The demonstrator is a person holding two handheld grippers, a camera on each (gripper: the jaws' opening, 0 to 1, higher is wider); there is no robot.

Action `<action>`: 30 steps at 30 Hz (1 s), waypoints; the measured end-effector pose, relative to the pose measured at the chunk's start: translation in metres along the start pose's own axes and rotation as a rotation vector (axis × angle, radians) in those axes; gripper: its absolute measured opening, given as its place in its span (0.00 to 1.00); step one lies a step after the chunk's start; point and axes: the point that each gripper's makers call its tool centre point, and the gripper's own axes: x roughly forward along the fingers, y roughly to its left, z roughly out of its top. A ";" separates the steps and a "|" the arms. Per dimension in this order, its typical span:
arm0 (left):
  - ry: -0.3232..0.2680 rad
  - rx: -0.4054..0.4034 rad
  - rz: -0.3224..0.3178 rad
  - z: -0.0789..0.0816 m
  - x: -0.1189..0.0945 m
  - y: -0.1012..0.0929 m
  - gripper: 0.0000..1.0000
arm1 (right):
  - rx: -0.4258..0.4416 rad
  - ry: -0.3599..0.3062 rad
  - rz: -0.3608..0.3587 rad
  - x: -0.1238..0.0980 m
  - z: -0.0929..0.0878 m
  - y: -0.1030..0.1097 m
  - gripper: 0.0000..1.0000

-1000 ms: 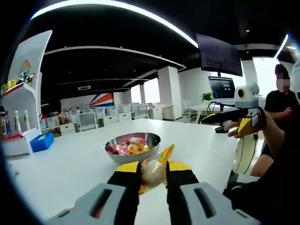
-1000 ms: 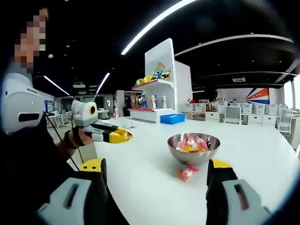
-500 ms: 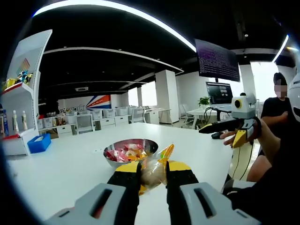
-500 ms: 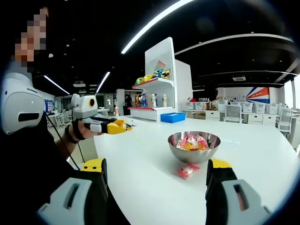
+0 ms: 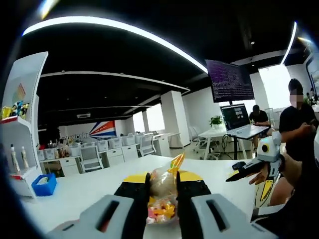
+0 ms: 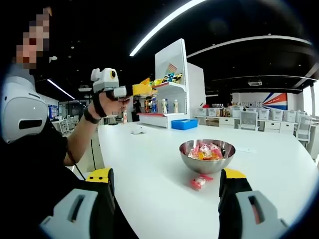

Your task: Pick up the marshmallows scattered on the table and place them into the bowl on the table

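While the left gripper (image 5: 162,186) is raised above the white table (image 6: 149,169), its yellow-tipped jaws pinch a wrapped marshmallow (image 5: 163,181), the clear packet with an orange-yellow twist sticking up between them; the bowl's coloured contents show just below the jaws in the left gripper view. In the right gripper view the same gripper (image 6: 142,89) is held high in the person's hand (image 6: 107,102), up in front of the white shelf unit (image 6: 172,79). The right gripper (image 6: 167,186) sits low over the table with its jaws spread wide. Between them stands the steel bowl (image 6: 207,162) filled with wrapped sweets, and another marshmallow (image 6: 199,182) lies on the table just in front of it.
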 end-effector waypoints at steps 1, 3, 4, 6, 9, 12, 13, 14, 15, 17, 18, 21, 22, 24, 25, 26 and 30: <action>-0.001 -0.004 -0.003 0.003 0.007 0.004 0.19 | 0.001 0.000 0.001 0.000 0.000 0.000 0.82; 0.002 -0.006 -0.006 0.006 0.021 0.010 0.19 | 0.004 0.002 0.001 0.001 -0.001 -0.001 0.82; 0.015 0.004 -0.013 0.005 0.025 0.011 0.19 | 0.004 0.002 0.000 0.001 -0.002 -0.001 0.81; 0.029 0.011 -0.008 0.002 0.040 0.017 0.19 | 0.005 0.004 0.001 0.001 -0.002 -0.001 0.81; 0.057 -0.009 -0.014 -0.010 0.063 0.024 0.19 | 0.005 0.004 0.004 0.001 -0.002 -0.001 0.81; 0.099 -0.015 0.002 -0.030 0.081 0.034 0.19 | 0.009 0.005 -0.002 0.000 -0.002 -0.004 0.82; 0.125 0.002 0.004 -0.039 0.085 0.036 0.19 | 0.008 0.005 -0.004 0.000 -0.003 -0.004 0.82; 0.145 0.020 0.002 -0.045 0.088 0.038 0.19 | 0.007 0.006 -0.005 -0.001 -0.003 -0.005 0.82; 0.157 0.023 0.009 -0.053 0.093 0.040 0.19 | 0.006 0.007 -0.006 -0.001 -0.003 -0.005 0.82; 0.178 0.015 0.014 -0.067 0.102 0.045 0.19 | 0.007 0.009 -0.007 -0.001 -0.004 -0.006 0.82; 0.188 0.004 0.010 -0.073 0.105 0.047 0.19 | 0.008 0.010 -0.007 -0.001 -0.005 -0.006 0.82; 0.253 -0.009 0.014 -0.101 0.112 0.054 0.19 | 0.009 0.010 -0.008 -0.002 -0.006 -0.006 0.81; 0.264 -0.006 0.013 -0.106 0.113 0.056 0.19 | 0.010 0.010 -0.008 -0.002 -0.006 -0.006 0.81; 0.303 -0.015 0.009 -0.124 0.116 0.059 0.19 | 0.012 0.012 -0.009 -0.002 -0.007 -0.006 0.81; 0.322 -0.008 0.000 -0.132 0.118 0.061 0.19 | 0.012 0.014 -0.010 -0.002 -0.007 -0.007 0.81; 0.343 -0.003 -0.010 -0.139 0.119 0.061 0.19 | 0.012 0.015 -0.010 -0.002 -0.007 -0.007 0.81; 0.391 -0.003 -0.023 -0.157 0.120 0.063 0.19 | 0.012 0.015 -0.010 -0.001 -0.007 -0.007 0.81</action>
